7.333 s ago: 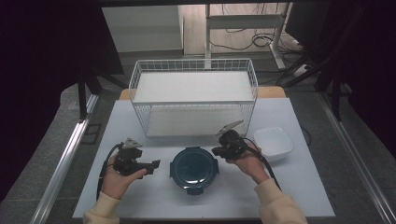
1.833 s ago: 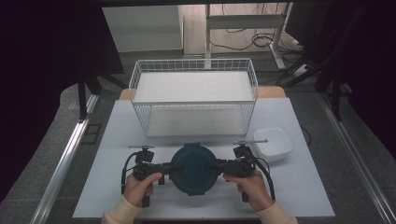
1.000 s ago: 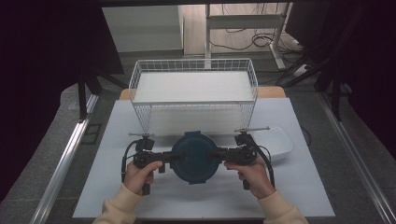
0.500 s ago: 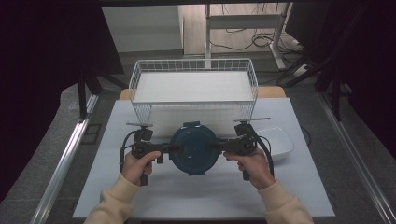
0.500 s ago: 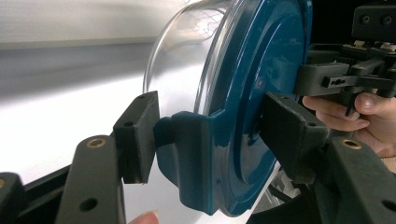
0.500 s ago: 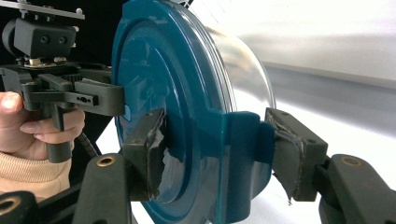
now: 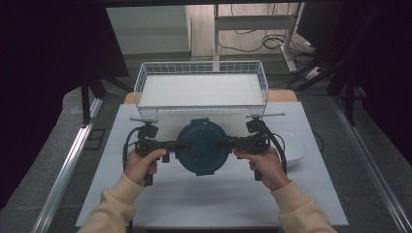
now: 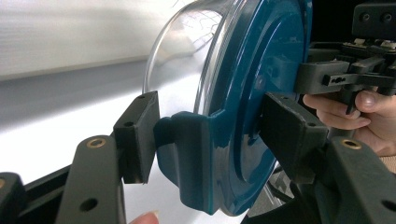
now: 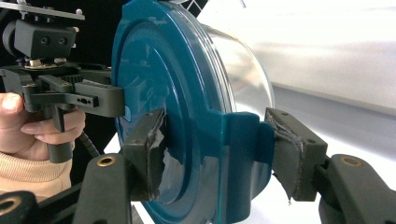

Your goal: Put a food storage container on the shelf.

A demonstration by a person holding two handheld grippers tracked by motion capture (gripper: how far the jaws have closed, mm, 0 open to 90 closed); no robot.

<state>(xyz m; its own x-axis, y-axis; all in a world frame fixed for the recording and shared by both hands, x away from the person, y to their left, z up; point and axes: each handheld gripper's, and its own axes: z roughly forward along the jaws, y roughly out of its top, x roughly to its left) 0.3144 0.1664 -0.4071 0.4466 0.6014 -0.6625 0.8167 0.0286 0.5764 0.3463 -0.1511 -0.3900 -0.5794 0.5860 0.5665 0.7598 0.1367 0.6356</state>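
Left hand (image 7: 142, 164) and right hand (image 7: 265, 165) near table edge, each with a gripper. Left gripper (image 7: 171, 145) pinching left latch tab of teal-lidded container (image 7: 201, 147); pads clamp tab top and bottom. Right gripper (image 7: 229, 143) pinching right latch tab same way. Container round, clear bowl under teal lid, held level between grippers, lifted above white table (image 7: 214, 194), centre. White bowl (image 7: 292, 148) on table just right of right hand. Farther: white wire basket (image 7: 201, 90) at far table edge, just beyond container.
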